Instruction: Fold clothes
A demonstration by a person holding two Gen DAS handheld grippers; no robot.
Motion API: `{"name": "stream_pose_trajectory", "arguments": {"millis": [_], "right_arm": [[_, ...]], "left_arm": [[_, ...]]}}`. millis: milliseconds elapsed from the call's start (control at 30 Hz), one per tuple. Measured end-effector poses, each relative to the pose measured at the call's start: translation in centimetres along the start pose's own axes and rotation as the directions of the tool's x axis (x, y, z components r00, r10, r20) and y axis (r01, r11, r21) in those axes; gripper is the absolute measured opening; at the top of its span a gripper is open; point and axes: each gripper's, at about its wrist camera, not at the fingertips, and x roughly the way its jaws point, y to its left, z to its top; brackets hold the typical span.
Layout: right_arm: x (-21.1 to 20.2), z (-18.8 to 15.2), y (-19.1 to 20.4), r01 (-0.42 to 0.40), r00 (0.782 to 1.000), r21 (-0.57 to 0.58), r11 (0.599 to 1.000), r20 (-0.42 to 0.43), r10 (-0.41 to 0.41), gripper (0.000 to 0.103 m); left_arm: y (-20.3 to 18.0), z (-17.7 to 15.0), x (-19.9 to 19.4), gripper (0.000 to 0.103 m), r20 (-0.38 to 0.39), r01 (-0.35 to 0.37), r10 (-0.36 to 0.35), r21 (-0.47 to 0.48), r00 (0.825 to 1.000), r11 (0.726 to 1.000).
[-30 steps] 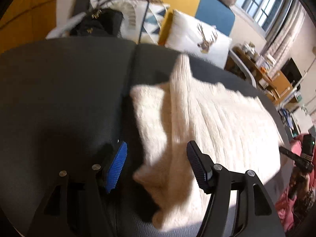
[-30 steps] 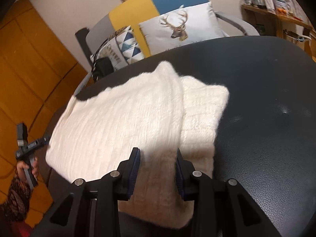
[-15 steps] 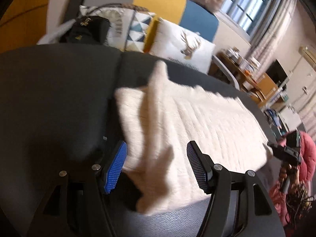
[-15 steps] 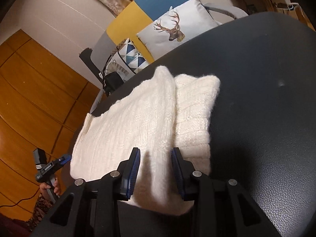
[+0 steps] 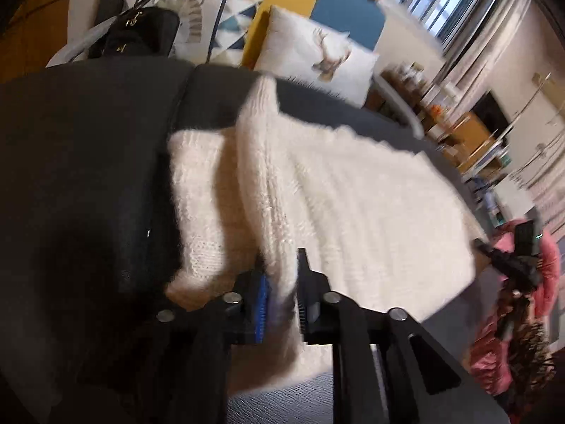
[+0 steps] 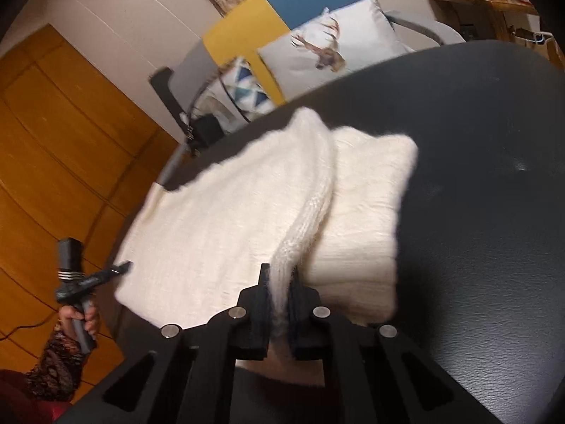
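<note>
Cream knitted wool of the fluffy sweater is pinched in a raised ridge by the left gripper and the right gripper, both clamped narrow on it, seemingly for folding it on the black leather surface.

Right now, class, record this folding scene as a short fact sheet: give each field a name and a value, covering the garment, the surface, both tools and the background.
garment: white knitted sweater, partly folded, one raised ridge of knit running along it
surface: dark leather-like top
left tool: shut on the near end of the ridge
right tool: shut on the sweater's raised fold
background: deer-print cushion, triangle-patterned cushion, black bag
blur: both views smeared, fine detail unclear
</note>
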Motion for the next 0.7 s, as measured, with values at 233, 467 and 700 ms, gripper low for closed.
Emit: {"name": "stream_pose_trajectory", "arguments": {"millis": [233, 467, 700], "right_arm": [[-2.8, -0.4, 0.2, -0.092, 0.995, 0.014, 0.996, 0.049, 0.091, 0.005], [-4.0, -2.2, 0.1, -0.138, 0.988, 0.008, 0.990, 0.074, 0.137, 0.005], [-3.6, -4.0, -2.6, -0.163, 0.984, 0.133, 0.978, 0.099, 0.151, 0.005]], "left_arm": [[-0.1, -0.8, -2.5, 0.009, 0.042, 0.074, -0.073, 0.000, 0.996, 0.997], [0.3, -3.1, -1.5, 0.009, -0.017, 0.039, -0.039, 0.009, 0.999, 0.999], [1.8, -4.4, -3.6, 0.009, 0.129, 0.108, -0.096, -0.085, 0.987, 0.991]]}}
